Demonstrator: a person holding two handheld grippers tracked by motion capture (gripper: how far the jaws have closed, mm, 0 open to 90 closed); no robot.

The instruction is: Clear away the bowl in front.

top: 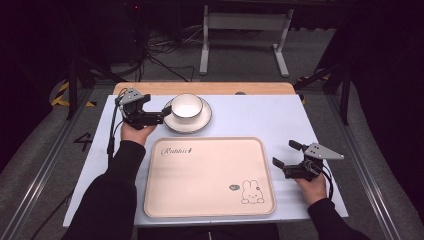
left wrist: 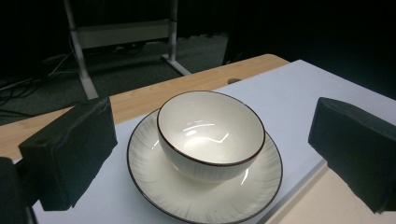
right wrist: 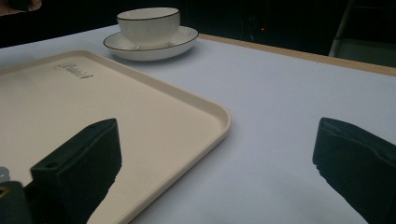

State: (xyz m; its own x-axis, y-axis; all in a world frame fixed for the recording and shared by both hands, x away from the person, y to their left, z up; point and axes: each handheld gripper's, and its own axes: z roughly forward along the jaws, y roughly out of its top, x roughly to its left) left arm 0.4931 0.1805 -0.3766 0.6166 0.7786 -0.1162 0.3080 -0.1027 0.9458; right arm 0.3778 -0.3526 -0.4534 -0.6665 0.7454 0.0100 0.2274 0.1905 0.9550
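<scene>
Flanking the white dark-rimmed ceramic bowl (left wrist: 211,133) on its ribbed saucer (left wrist: 205,186), the left gripper (top: 161,113) gaped wide, holding nothing; the right gripper (top: 287,154), equally spread and empty, straddled the beige plastic tray's (right wrist: 154,107) corner.

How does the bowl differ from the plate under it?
The bowl is deep and stands on top; the plate is flat, wider, and lies on the table. The bowl looks smooth inside; the plate shows fine radial lines. Both are white with a dark rim.

White table (top: 260,117) w/ saucer (top: 188,123), tray (top: 210,177); maybe wood edge.
</scene>
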